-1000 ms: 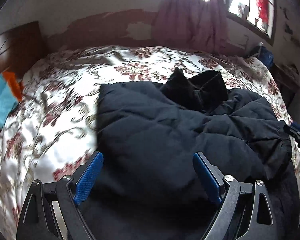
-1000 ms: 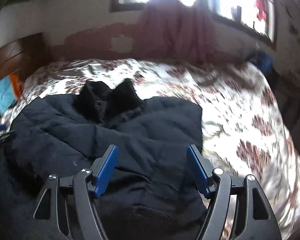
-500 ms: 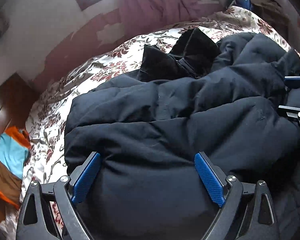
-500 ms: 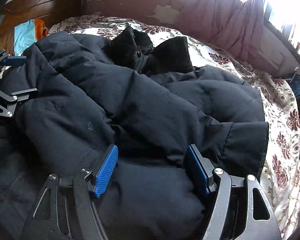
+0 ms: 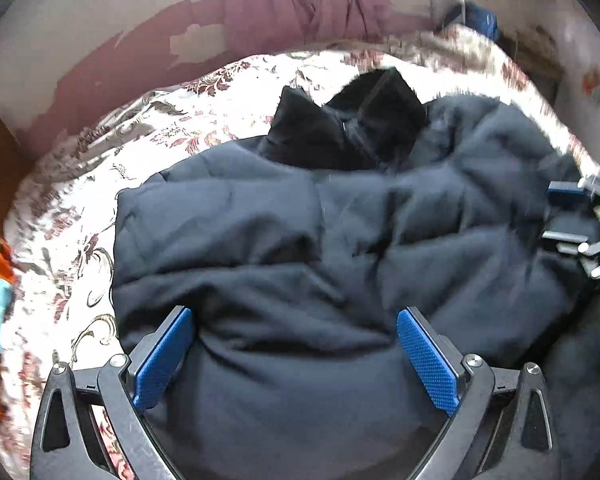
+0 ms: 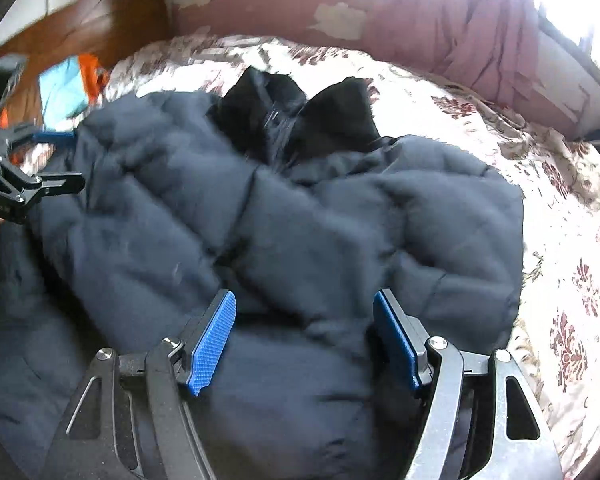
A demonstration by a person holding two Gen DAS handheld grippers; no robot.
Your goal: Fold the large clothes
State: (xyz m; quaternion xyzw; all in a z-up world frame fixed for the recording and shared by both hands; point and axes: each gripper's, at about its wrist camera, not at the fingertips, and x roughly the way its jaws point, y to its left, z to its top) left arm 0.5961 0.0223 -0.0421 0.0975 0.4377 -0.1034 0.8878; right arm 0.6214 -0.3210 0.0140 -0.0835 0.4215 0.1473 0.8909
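Item: dark quilted jacket [image 5: 300,240], lying bunched across centre frame on floral bedspread [image 5: 80,216], black collar [image 5: 352,120] toward upper centre. No containers in view. Left gripper [image 5: 294,356], lower frame: jaws just widened to full spread, jacket fabric bulging between blue pads [image 5: 162,360], neither pad visibly pressing. Right gripper [image 6: 304,336], lower frame: jaws partly apart, jacket fold between pads; grip not determinable. Pink curtain [image 5: 300,0] at upper frame.
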